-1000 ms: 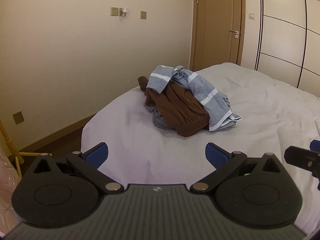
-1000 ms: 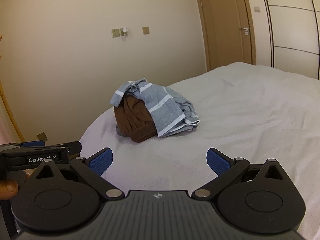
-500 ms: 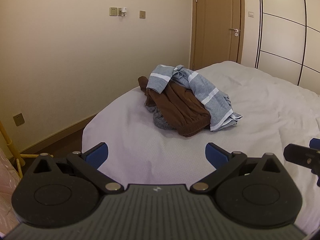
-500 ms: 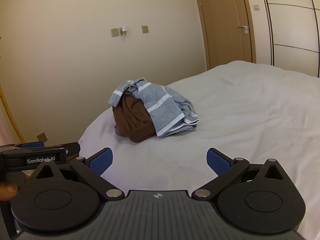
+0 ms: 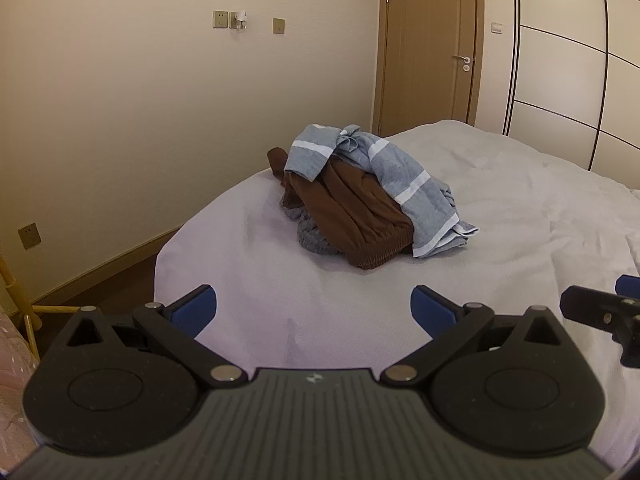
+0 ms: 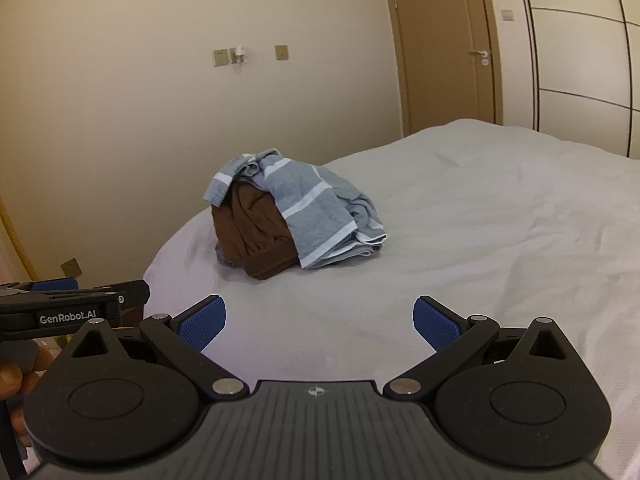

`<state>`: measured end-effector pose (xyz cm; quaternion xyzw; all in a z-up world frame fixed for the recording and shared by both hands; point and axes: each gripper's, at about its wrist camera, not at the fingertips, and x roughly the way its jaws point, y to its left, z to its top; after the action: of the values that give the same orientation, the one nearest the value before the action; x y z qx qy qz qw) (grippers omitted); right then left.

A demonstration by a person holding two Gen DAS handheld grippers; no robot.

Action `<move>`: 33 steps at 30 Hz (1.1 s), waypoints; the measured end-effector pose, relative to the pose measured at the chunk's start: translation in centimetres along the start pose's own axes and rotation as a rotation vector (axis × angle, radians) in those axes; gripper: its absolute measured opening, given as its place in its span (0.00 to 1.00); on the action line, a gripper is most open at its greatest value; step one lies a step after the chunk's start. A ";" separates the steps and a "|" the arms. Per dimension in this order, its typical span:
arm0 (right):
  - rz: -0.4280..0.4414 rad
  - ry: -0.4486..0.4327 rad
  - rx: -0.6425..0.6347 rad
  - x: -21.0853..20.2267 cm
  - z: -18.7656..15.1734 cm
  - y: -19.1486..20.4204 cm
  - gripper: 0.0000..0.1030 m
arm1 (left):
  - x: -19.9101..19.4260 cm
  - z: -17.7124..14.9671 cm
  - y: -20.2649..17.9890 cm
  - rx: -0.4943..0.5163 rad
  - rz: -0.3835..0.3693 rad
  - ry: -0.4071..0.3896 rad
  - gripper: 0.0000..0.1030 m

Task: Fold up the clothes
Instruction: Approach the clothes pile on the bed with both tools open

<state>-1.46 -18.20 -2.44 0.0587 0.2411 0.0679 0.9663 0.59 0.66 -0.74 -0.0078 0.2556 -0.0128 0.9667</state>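
Hovering above the near part of the bed (image 5: 520, 208), both grippers face a heap of clothes that nobody has touched yet, so I judge the task to be at its very start: the approach before the first pick. The left gripper (image 5: 314, 306) has its blue pads spread wide with nothing between them, and the right gripper (image 6: 320, 318) is spread just as wide and equally empty. The heap sits near the bed's far left corner, close to the wall, well apart from both tools. On top lies a grey-blue striped garment (image 5: 400, 178), draped over a brown garment (image 5: 352, 212) with a ribbed hem, and a bit of dark grey knit (image 5: 310, 236) peeks out underneath at the side nearest the bed's left edge. The next move, as I read it, calls for reaching forward to the heap and pinching a free edge of the striped piece, since it lies uppermost, then lifting it clear onto the open sheet to spread flat. Grabbing too deep could drag the brown piece along.
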 end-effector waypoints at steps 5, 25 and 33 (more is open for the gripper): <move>-0.006 0.023 -0.003 0.6 0.5 -0.1 1.00 | 0.2 -0.4 0.1 0.000 -0.003 0.010 0.99; -0.027 0.066 0.027 1.3 0.5 -0.8 1.00 | 0.5 -1.3 -0.1 0.001 -0.012 0.032 0.99; -0.026 0.071 0.031 1.3 0.3 -0.7 1.00 | 0.5 -1.4 -0.2 0.001 -0.015 0.038 0.99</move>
<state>-0.10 -18.72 -2.85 0.0681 0.2770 0.0537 0.9570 0.31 0.46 -2.24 -0.0090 0.2738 -0.0205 0.9615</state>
